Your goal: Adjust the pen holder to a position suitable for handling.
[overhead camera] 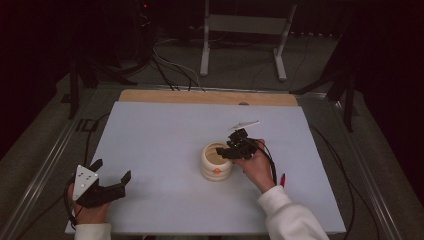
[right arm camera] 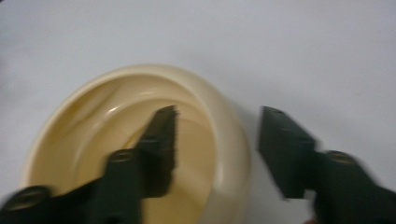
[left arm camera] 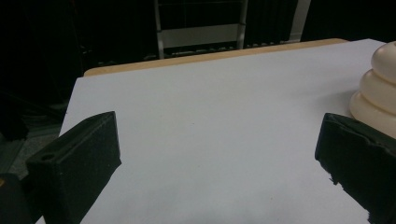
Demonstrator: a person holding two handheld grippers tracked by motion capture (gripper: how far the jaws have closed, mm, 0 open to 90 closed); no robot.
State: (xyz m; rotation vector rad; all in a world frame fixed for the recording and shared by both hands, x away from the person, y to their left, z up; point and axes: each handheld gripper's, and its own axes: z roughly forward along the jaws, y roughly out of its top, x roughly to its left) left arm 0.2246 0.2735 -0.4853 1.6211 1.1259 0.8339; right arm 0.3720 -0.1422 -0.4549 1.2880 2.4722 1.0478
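Cream ribbed pot [overhead camera: 216,162] | rim between right gripper [right arm camera: 217,149] jaws | unclamped

I sit in a dim room, black at the edges. My pale tabletop [overhead camera: 165,145] has a bare wooden strip [overhead camera: 207,97] along its far edge. Beyond it, grey floor [overhead camera: 240,70] carries loose cables [overhead camera: 170,67] and a light metal stand [overhead camera: 245,30]. Dark legs [overhead camera: 75,85], perhaps tripods, flank both sides.

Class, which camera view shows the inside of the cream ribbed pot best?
The right gripper view: it looks down into the cream ribbed pot, rim between its open jaws. The high view shows the whole pot, smaller; the left gripper view shows its ribbed side.
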